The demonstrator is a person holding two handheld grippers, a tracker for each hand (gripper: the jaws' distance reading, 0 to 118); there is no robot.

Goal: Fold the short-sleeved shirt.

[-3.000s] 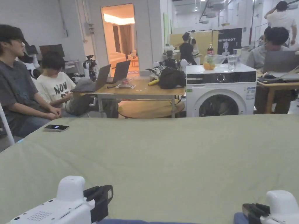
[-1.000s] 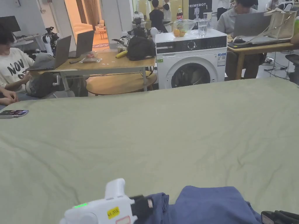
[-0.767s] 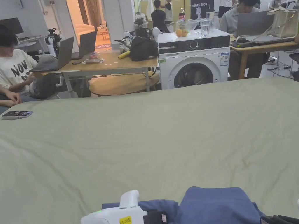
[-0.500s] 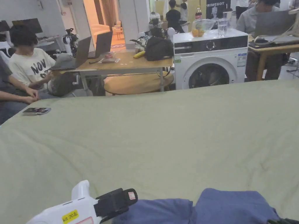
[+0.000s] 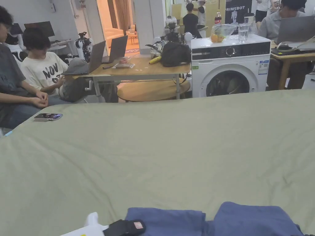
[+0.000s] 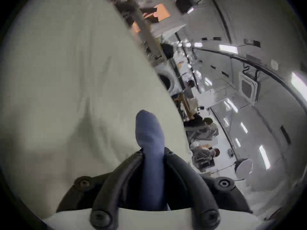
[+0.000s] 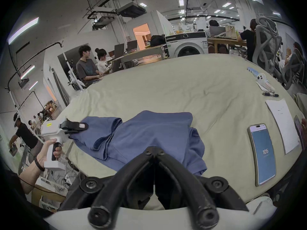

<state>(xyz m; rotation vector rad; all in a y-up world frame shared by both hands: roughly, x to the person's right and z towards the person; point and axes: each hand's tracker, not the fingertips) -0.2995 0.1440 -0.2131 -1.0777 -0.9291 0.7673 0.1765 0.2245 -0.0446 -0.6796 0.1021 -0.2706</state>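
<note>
Left fingers (image 6: 141, 157) pinch a fold of the blue shirt (image 7: 149, 134) at its left edge. Right gripper (image 7: 154, 150) has its fingers pressed together, tips over the shirt's near edge, grip on cloth unclear. Shirt lies bunched at the near edge of the green-covered bench (image 5: 160, 147); phone (image 7: 262, 154) to its right.

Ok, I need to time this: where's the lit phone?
In the right gripper view, the phone lies on the green sheet, right of the blue shirt, beside a white paper.
</note>
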